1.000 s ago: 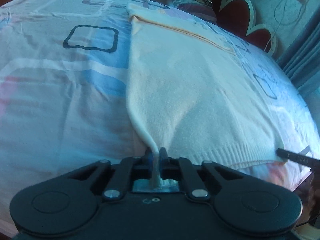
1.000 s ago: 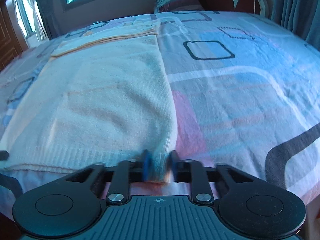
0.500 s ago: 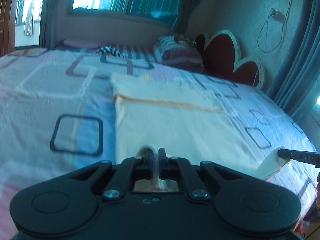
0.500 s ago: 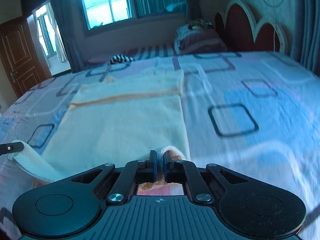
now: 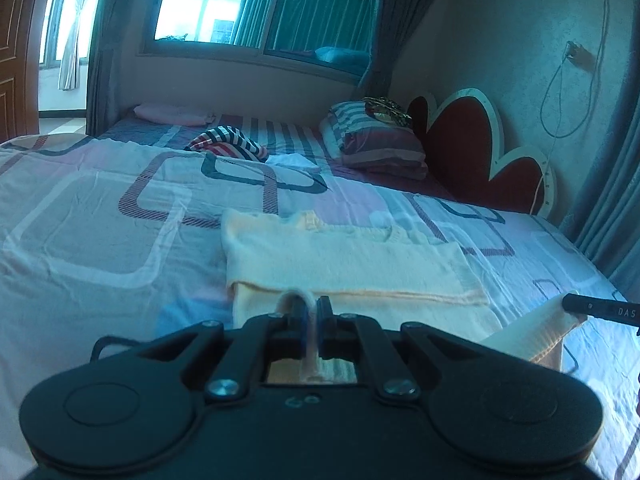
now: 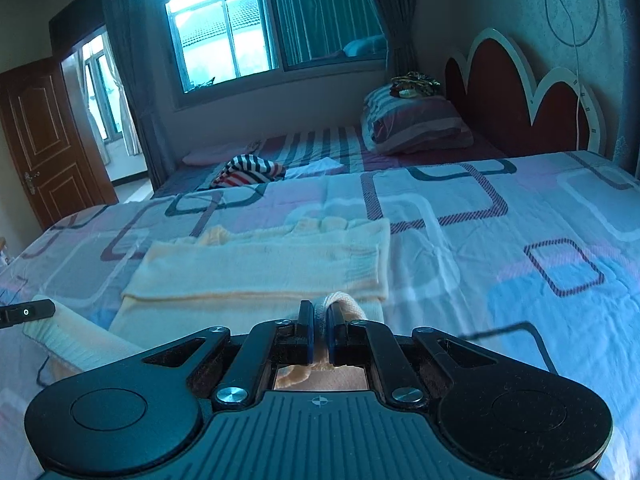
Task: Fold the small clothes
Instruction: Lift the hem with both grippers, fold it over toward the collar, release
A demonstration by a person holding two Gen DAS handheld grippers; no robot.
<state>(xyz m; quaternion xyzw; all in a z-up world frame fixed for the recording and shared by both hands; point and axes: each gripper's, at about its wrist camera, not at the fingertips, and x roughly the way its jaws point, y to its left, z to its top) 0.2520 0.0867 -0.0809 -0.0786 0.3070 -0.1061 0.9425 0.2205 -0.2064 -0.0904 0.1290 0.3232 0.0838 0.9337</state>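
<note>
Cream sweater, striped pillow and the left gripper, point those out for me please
cream sweater (image 5: pixel 340 268), left wrist view, on its flat folded part.
striped pillow (image 6: pixel 416 124), right wrist view, on its side face.
left gripper (image 5: pixel 312 312), left wrist view, between the fingertips pinching the hem.

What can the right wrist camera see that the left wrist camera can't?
Only the right wrist view shows the whole brown door. Only the left wrist view shows the wall socket with its hanging cable. Both show the cream sweater on the bed, the striped pillow, and each tool, left tool and right tool, pinching a hem corner.
</note>
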